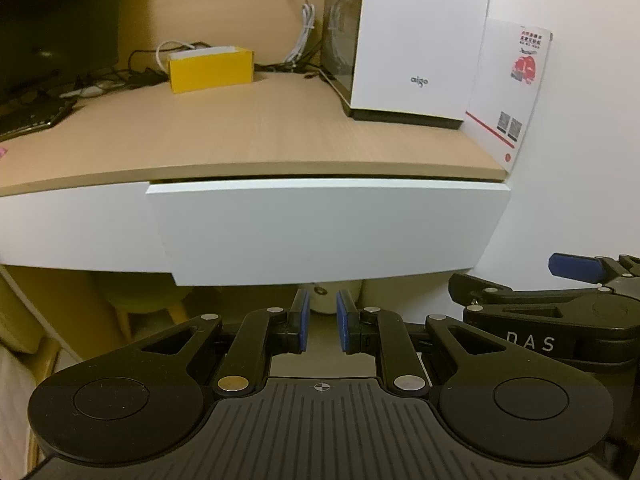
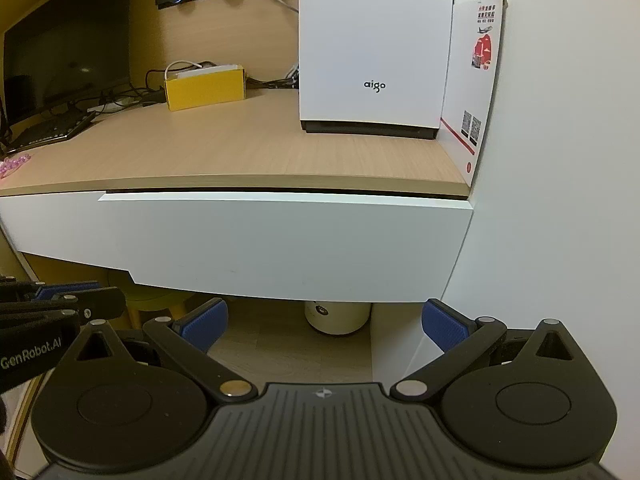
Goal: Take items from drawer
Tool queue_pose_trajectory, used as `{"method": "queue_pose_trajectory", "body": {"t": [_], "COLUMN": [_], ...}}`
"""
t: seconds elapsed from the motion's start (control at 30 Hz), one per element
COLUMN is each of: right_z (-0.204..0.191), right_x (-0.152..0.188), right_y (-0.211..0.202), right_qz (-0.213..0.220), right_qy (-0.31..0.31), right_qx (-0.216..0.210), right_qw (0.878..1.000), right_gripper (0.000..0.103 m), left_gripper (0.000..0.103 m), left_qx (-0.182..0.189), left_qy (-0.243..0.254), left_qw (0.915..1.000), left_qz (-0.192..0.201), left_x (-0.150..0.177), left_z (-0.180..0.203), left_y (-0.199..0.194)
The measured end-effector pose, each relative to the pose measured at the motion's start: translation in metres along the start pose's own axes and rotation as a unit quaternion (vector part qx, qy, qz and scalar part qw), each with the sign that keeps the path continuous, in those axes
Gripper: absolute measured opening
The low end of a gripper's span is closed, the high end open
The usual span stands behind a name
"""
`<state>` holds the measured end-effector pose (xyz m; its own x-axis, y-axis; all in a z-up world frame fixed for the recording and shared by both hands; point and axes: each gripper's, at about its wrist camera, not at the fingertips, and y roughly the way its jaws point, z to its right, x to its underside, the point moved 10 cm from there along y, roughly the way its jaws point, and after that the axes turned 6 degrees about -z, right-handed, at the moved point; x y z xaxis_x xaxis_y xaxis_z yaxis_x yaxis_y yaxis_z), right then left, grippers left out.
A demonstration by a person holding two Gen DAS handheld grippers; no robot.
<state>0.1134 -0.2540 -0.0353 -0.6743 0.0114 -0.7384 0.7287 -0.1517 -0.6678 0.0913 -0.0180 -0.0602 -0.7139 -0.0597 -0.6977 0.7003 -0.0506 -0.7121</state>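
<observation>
- The drawer [image 1: 320,232] has a plain white, handleless front. It sits under the right part of the wooden desktop [image 1: 240,136], right end by the white wall, pulled out only a crack.
- The left gripper [image 1: 322,322] hangs below the drawer's lower edge, blue pads close together with a narrow gap, gripping nothing.
- The right gripper [image 2: 324,326], just beside it, is spread wide and empty.
- On the desktop stand a white aigo case [image 2: 374,48] and a yellow box [image 2: 205,88].

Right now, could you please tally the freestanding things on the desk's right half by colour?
White: 2, the aigo case and the printed card leaning at the wall.
Yellow: 1, the box.
Total: 3.
The white drawer below is barely ajar, so its contents are not counted.
</observation>
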Motion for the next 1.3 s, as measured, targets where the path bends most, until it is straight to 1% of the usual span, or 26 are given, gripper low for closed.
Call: {"method": "queue_pose_trajectory", "body": {"t": [0.1, 0.13, 0.23, 0.37, 0.43, 0.53, 0.67, 0.8, 0.97, 1.07, 1.1, 1.17, 1.3], "right_z": [0.002, 0.003, 0.002, 0.005, 0.007, 0.004, -0.005, -0.015, -0.029, -0.041, -0.045, -0.051, -0.065], "right_x": [-0.001, 0.0, 0.0, -0.001, -0.003, -0.003, -0.007, -0.013, -0.021, -0.031, -0.035, -0.041, -0.052], "right_y": [0.0, 0.0, 0.0, 0.003, 0.005, 0.009, 0.016, 0.026, 0.041, 0.048, 0.05, 0.056, 0.069], "right_qz": [0.003, -0.003, -0.002, -0.013, -0.01, -0.014, -0.021, -0.024, -0.033, -0.028, -0.024, -0.023, -0.044], "right_qy": [0.008, 0.015, 0.015, 0.034, 0.036, 0.032, 0.034, 0.034, 0.035, 0.032, 0.032, 0.033, 0.042], "right_qx": [0.002, 0.011, 0.018, 0.019, 0.024, 0.033, 0.03, 0.033, 0.041, 0.05, 0.054, 0.063, 0.079], "right_qw": [1.0, 1.0, 1.0, 0.999, 0.999, 0.999, 0.999, 0.999, 0.998, 0.998, 0.998, 0.997, 0.995], "right_gripper": [0.103, 0.103, 0.103, 0.103, 0.103, 0.103, 0.103, 0.103, 0.103, 0.103, 0.103, 0.103, 0.103], "left_gripper": [0.017, 0.017, 0.017, 0.017, 0.017, 0.017, 0.017, 0.017, 0.017, 0.017, 0.017, 0.017, 0.017], "left_qx": [0.004, 0.006, 0.013, 0.024, 0.03, 0.04, 0.039, 0.048, 0.005, -0.024, -0.028, -0.026, -0.004], "left_qy": [0.0, 0.0, -0.002, -0.007, -0.012, -0.022, -0.039, -0.079, -0.106, -0.108, -0.112, -0.126, -0.155], "left_qw": [1.0, 1.0, 0.9999, 0.9997, 0.9995, 0.9989, 0.9984, 0.9956, 0.9943, 0.9937, 0.9933, 0.9917, 0.9879], "left_qz": [0.001, 0.001, 0.001, -0.002, -0.004, -0.005, -0.007, -0.01, -0.007, 0.013, 0.013, 0.007, -0.012], "left_x": [-0.001, -0.002, -0.003, -0.004, -0.004, -0.005, -0.01, -0.016, -0.032, -0.049, -0.055, -0.065, -0.083], "left_z": [0.001, 0.001, 0.001, -0.001, -0.003, -0.009, -0.025, -0.053, -0.104, -0.138, -0.149, -0.171, -0.205], "left_y": [0.002, 0.003, 0.005, 0.009, 0.012, 0.014, 0.019, 0.025, 0.036, 0.041, 0.045, 0.052, 0.067]}}
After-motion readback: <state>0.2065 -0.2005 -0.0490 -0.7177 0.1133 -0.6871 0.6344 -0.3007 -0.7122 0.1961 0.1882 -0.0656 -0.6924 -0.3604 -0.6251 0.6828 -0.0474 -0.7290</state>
